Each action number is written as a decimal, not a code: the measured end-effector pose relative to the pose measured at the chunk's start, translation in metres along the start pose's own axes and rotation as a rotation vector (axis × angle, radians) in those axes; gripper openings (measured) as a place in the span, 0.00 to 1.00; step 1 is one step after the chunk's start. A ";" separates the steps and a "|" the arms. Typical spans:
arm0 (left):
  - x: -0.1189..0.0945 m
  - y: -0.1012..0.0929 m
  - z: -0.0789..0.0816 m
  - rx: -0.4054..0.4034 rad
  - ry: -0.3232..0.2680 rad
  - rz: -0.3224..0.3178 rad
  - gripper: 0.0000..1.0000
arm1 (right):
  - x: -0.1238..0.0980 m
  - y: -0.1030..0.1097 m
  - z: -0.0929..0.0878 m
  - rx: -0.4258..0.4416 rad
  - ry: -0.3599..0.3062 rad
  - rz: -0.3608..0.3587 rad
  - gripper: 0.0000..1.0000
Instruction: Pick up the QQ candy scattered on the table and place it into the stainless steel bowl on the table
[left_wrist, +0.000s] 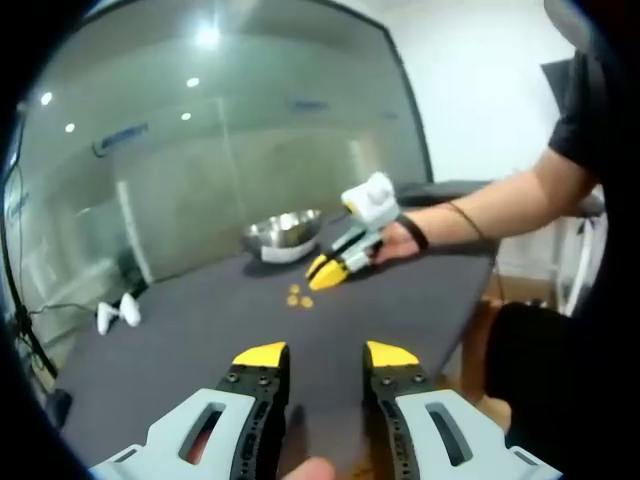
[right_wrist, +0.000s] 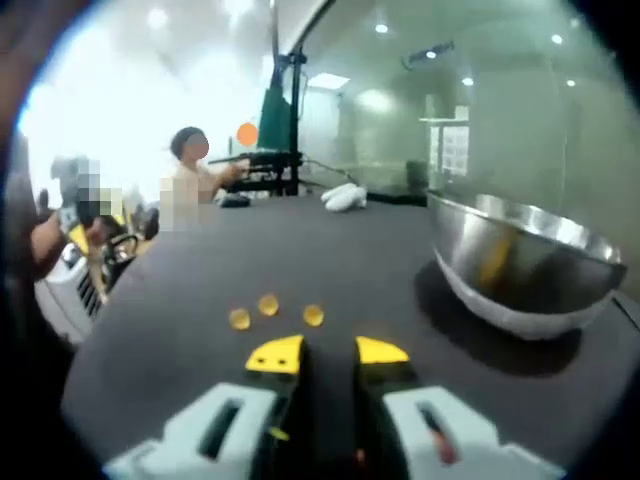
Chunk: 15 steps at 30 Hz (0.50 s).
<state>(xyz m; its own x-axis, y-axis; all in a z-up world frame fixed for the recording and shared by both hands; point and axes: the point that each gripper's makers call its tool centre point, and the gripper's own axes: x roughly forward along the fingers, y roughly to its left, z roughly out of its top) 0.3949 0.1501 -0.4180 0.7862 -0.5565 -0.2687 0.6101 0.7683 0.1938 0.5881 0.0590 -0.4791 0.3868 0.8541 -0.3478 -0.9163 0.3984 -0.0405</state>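
Note:
Three small yellow QQ candies lie in a loose row on the dark table, just ahead of my right gripper, which is open and holds nothing. The stainless steel bowl stands to their right. From the left gripper view, the candies lie mid-table. The right gripper hovers just behind them, held by a person's hand, and the bowl is farther back. My left gripper is open and holds nothing, well short of the candies. The left gripper shows at the left edge of the right gripper view.
Two white objects lie near the table's far-left side, the same white objects showing at the back of the table. A glass wall rises behind the table. The table's right edge runs beside the person's arm.

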 end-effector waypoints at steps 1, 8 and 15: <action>0.000 0.000 0.000 0.003 0.001 0.000 0.31 | 0.003 0.001 0.001 -0.004 0.000 0.004 0.19; -0.001 0.002 -0.002 0.018 0.008 0.001 0.31 | 0.017 0.007 0.006 -0.005 -0.004 0.028 0.19; -0.007 0.007 -0.007 0.006 0.013 0.019 0.31 | 0.025 0.009 0.009 -0.022 0.002 0.038 0.19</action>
<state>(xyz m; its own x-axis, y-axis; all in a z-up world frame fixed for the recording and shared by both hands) 0.3934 0.1616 -0.4214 0.7963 -0.5376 -0.2774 0.5957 0.7767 0.2046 0.5900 0.0869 -0.4794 0.3516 0.8679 -0.3510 -0.9323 0.3585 -0.0475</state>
